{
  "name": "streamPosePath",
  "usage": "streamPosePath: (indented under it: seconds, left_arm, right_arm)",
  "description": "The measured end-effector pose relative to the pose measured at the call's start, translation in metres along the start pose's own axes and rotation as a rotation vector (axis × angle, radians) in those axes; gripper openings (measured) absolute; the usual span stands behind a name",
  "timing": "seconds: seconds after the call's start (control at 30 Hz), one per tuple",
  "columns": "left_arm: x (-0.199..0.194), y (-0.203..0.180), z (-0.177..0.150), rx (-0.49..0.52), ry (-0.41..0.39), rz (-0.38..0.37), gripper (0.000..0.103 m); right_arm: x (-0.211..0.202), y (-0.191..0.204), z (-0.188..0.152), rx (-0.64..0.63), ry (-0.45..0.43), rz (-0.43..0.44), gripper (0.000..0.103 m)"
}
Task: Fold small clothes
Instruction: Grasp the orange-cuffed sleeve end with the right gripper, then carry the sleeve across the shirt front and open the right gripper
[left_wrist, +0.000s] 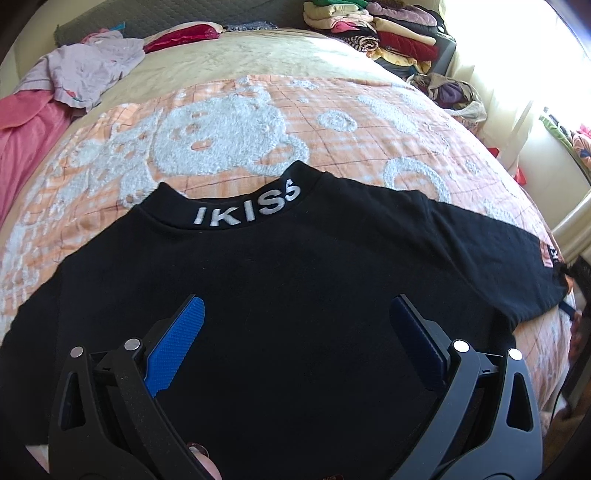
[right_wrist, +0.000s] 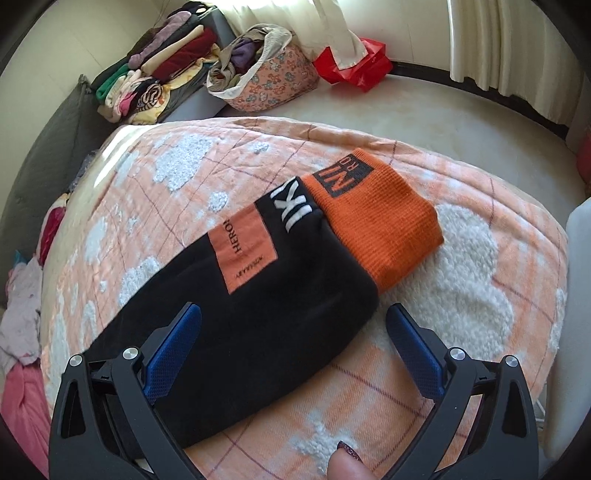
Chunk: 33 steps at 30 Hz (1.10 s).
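A black sweatshirt (left_wrist: 295, 280) lies flat on the orange and white blanket (left_wrist: 229, 122), its collar with white letters pointing away. My left gripper (left_wrist: 297, 314) is open above the shirt's body, touching nothing. In the right wrist view the shirt's black sleeve (right_wrist: 273, 314) with an orange patch and an orange ribbed cuff (right_wrist: 376, 221) lies across the blanket (right_wrist: 461, 295). My right gripper (right_wrist: 293, 321) is open over the sleeve, left finger above the black cloth, right finger above the blanket.
A pink and lilac heap of clothes (left_wrist: 55, 85) lies at the far left of the bed. Folded clothes (left_wrist: 384, 33) are stacked at the far right. A floral bag (right_wrist: 266, 74) and a red bag (right_wrist: 354, 66) sit on the floor beyond the bed.
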<state>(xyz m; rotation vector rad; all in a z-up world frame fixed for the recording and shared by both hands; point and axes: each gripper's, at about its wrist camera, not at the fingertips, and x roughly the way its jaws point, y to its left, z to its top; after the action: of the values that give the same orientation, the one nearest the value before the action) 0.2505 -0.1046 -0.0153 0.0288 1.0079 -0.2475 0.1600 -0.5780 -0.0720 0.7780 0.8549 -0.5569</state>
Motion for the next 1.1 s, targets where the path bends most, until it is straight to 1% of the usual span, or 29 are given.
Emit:
streamPosePath:
  seconds: [0.17,0.2,0.23,0.27,0.3,0.33,0.37,0.43,0.47,0.53,0.67,0.87,1.1]
  left_arm:
    - [-0.01,0.016,-0.004,-0.01,-0.012,0.003,0.094]
    - [-0.013,0.02,-0.004,-0.013,-0.015,0.004,0.094]
    - [-0.017,0.024,-0.005,-0.014,-0.02,0.009,0.094]
    - [-0.02,0.027,-0.006,-0.014,-0.026,0.013,0.094]
    - [-0.024,0.03,-0.008,-0.015,-0.032,0.016,0.094]
    - [-0.026,0.032,-0.009,-0.015,-0.037,0.018,0.094]
    - [-0.028,0.034,-0.011,-0.016,-0.04,0.02,0.094]
    - [-0.033,0.039,-0.017,-0.019,-0.051,0.022,0.094]
    - [-0.034,0.04,-0.02,-0.02,-0.054,0.02,0.094]
    - [-0.035,0.042,-0.026,-0.023,-0.058,0.006,0.094]
    - [-0.036,0.046,-0.034,-0.03,-0.059,-0.011,0.094]
    - [-0.039,0.061,-0.037,-0.072,-0.06,-0.036,0.094]
    - [-0.045,0.074,-0.038,-0.115,-0.067,-0.099,0.094]
  right_arm:
    - [0.013,-0.001,0.014,0.016,-0.023,0.038,0.098]
    - [0.013,0.0,0.015,0.011,-0.034,0.044,0.094]
    - [0.012,0.001,0.015,0.003,-0.047,0.054,0.087]
    - [0.011,0.002,0.015,-0.006,-0.059,0.059,0.072]
    - [0.01,0.003,0.016,-0.01,-0.063,0.065,0.059]
    - [0.009,0.002,0.015,-0.015,-0.065,0.086,0.052]
    - [0.009,0.002,0.015,-0.015,-0.065,0.109,0.038]
    - [0.004,0.001,0.013,-0.018,-0.068,0.17,0.025]
    - [0.0,0.003,0.012,-0.027,-0.074,0.195,0.023]
    - [-0.011,0.011,0.008,-0.069,-0.093,0.242,0.021]
    - [-0.043,0.041,-0.001,-0.188,-0.139,0.318,0.02]
    - [-0.081,0.089,-0.021,-0.309,-0.157,0.408,0.019]
    - [-0.112,0.148,-0.054,-0.429,-0.153,0.454,0.019]
